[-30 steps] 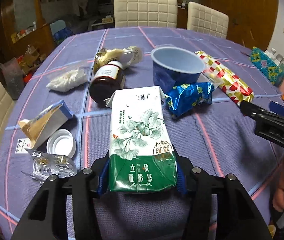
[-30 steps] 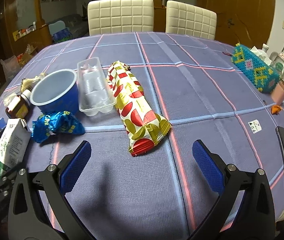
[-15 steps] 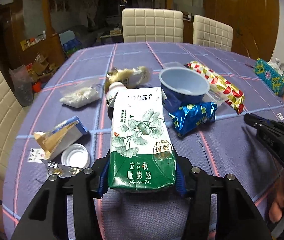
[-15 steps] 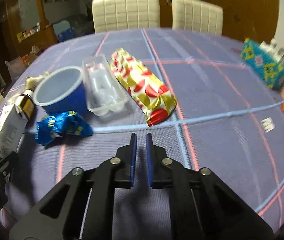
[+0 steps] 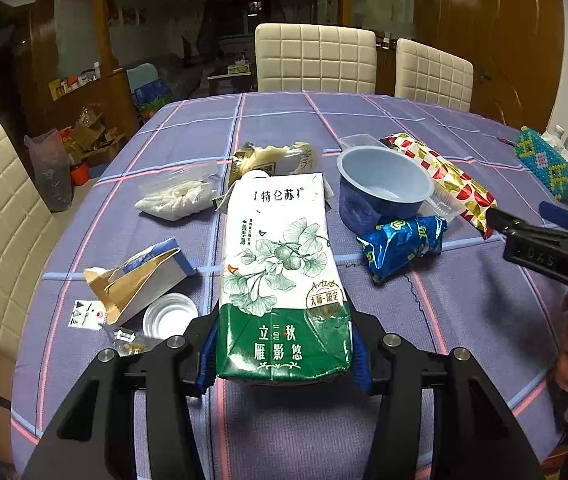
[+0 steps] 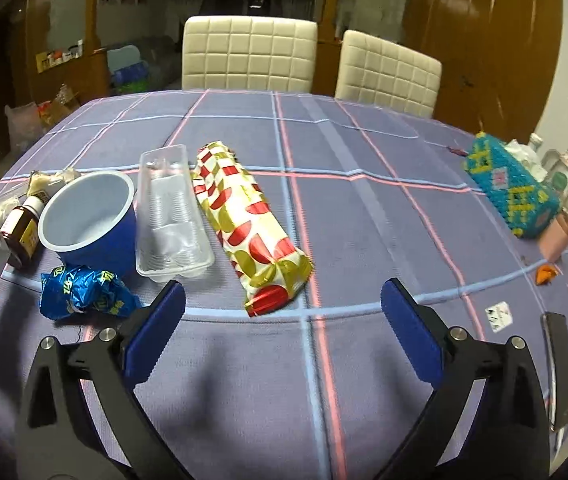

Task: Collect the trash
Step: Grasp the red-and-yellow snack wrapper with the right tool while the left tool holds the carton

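Left tongs (image 5: 284,354) clamp the milk carton (image 5: 282,276) by its base, right tongs (image 6: 282,328) have just been opening, nothing between them, red-gold snack wrapper (image 6: 250,226) just ahead with long axis running away, slightly left, blue wrapper (image 6: 84,294) farther left; purple plaid surface (image 6: 363,208), dim dining room.

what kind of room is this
Most likely a home dining room: a round table under a checked cloth, padded chairs drawn up to it, and wood panelling behind. Food trash such as a carton lies on the table.
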`<state>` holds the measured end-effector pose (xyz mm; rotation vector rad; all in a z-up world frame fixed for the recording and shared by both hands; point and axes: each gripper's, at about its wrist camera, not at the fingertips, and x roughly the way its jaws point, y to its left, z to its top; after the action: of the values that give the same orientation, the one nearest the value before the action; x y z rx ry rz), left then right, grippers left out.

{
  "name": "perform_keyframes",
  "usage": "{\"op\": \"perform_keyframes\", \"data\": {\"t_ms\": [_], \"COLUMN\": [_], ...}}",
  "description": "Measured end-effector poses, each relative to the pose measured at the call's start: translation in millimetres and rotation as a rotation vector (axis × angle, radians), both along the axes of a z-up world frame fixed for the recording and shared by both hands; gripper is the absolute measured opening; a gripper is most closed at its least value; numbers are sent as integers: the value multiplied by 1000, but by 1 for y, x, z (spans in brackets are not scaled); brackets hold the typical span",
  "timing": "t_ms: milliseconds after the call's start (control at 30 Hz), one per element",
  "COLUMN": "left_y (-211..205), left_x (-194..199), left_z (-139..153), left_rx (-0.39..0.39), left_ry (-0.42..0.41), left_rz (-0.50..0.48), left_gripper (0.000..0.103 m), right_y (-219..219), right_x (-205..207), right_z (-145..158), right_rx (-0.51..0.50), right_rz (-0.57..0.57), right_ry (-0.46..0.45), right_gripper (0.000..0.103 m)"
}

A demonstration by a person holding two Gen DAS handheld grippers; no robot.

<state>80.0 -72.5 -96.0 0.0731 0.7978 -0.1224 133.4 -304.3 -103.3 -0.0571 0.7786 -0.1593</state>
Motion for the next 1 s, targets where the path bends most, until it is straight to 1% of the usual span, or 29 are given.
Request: {"op": "perform_keyframes", "data": {"t_ms": [67,133,200,233,267,300,333,433,533,600,700,1000], "left_y": [-2,-5,-8,-9,-10,-10,-11,-11,-8,-6,-2,21], "left_x": [5,10,13,13,15,15,15,15,13,11,5,-7], "left_z": [0,1,1,0,0,0,-1,-1,2,7,16,43], "left_rx": [5,12,16,18,19,19,18,21,24,24,28,8], "left_ry": [-4,-10,-11,-12,-11,-9,-7,-7,-16,-30,-61,-126], "left_rz": [-1,2,3,3,3,2,0,-4,-3,0,7,48], "left_gripper": [50,50,50,50,50,50,50,50,50,50,50,50], "right_y": [0,-2,-5,-7,-9,-8,-6,-1,-1,0,7,38], "right_x": [12,22,30,31,31,30,28,16,2,-8,-25,-57], "right_z": [-9,-17,-24,-24,-25,-25,-25,-19,-11,-3,13,60], "right_rx": [9,14,55,88,122,126,114,92,106,123,110,92], "right_rz": [29,42,58,72,86,86,84,67,45,27,17,91], "right_ry": [43,71,105,102,98,97,94,53,13,-18,-78,-222], "right_gripper": [87,84,68,54,38,36,29,26,25,25,25,24]}}
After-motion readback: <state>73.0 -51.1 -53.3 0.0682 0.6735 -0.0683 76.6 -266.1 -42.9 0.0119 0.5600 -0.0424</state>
